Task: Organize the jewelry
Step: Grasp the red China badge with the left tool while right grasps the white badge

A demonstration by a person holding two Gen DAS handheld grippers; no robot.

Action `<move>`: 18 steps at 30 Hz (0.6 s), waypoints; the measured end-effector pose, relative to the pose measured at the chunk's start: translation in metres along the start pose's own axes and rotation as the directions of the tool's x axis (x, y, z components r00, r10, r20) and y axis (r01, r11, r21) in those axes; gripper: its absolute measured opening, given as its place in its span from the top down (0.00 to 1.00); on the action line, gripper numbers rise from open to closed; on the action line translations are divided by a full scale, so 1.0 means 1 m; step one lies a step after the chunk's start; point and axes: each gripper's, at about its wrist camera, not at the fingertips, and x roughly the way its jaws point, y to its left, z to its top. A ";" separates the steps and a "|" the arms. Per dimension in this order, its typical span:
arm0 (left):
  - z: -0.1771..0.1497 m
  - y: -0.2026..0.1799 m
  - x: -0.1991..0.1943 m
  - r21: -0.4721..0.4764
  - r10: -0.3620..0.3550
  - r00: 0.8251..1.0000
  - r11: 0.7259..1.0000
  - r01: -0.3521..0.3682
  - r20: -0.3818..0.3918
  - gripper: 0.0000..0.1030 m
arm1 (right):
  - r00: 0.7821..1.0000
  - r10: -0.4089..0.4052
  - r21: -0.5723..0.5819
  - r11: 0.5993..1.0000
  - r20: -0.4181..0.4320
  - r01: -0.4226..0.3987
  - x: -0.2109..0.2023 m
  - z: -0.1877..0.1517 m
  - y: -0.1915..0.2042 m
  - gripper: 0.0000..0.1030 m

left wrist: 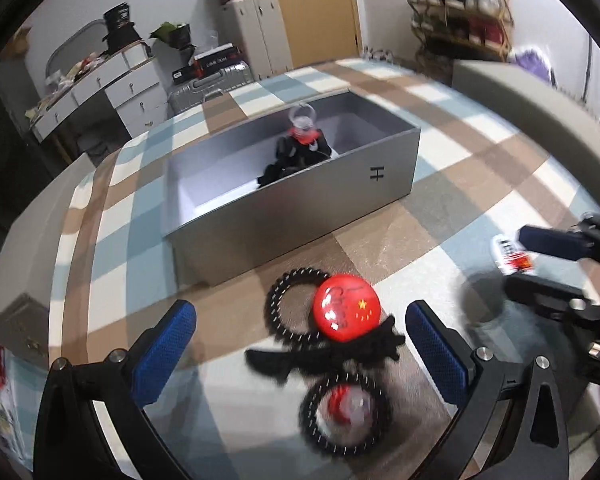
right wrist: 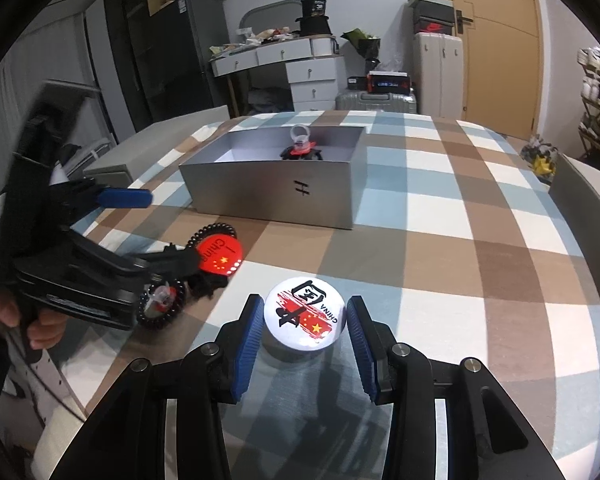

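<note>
A red round badge lies among black coil hair ties on the checked cloth, between my left gripper's open fingers; my left gripper is open and holds nothing. The red badge also shows in the right wrist view. A white round badge sits between the open blue pads of my right gripper; whether they touch it I cannot tell. A grey open box behind holds a clear ring with black and red pieces.
A second coil tie with a red and clear piece lies close to the left gripper. The bed's grey frame runs along the right. A white dresser, suitcases and a shoe rack stand beyond the bed.
</note>
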 end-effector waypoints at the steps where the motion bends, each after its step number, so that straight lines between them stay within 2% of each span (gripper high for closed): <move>1: 0.001 0.000 0.002 0.001 0.000 1.000 1.000 0.000 -0.010 0.01 | 1.000 0.003 0.010 1.000 0.004 -0.003 -0.002 0.000 -0.003 0.60; 5: 0.005 -0.004 0.014 0.017 0.035 0.998 0.999 -0.034 -0.053 0.01 | 1.000 -0.002 0.029 1.000 0.005 0.002 -0.005 -0.002 -0.011 0.60; 9: 0.006 -0.006 0.017 0.013 0.019 0.996 1.000 -0.017 -0.086 0.04 | 1.000 -0.001 0.050 0.999 -0.008 0.002 -0.004 -0.006 -0.016 0.60; 10: 0.005 -0.008 0.017 0.018 0.020 0.996 1.000 -0.019 -0.089 0.09 | 1.000 0.002 0.053 0.999 -0.006 -0.002 -0.004 -0.007 -0.017 0.60; 13: 0.005 -0.014 0.016 0.048 0.041 0.995 0.998 -0.037 -0.094 0.16 | 1.000 0.014 0.058 0.998 -0.003 -0.014 -0.006 -0.008 -0.017 0.60; 16: 0.007 -0.017 0.015 0.051 0.013 0.994 0.999 -0.007 -0.105 0.32 | 1.000 0.022 0.054 0.998 0.004 -0.022 -0.008 -0.009 -0.015 0.60; 17: 0.007 -0.018 0.014 0.054 0.012 0.994 0.999 -0.006 -0.108 0.40 | 1.000 0.023 0.054 0.998 0.008 -0.024 -0.009 -0.009 -0.015 0.60; 18: 0.006 -0.019 0.013 0.064 0.025 0.994 0.998 -0.018 -0.109 0.43 | 1.000 0.027 0.056 0.998 0.010 -0.027 -0.009 -0.009 -0.015 0.60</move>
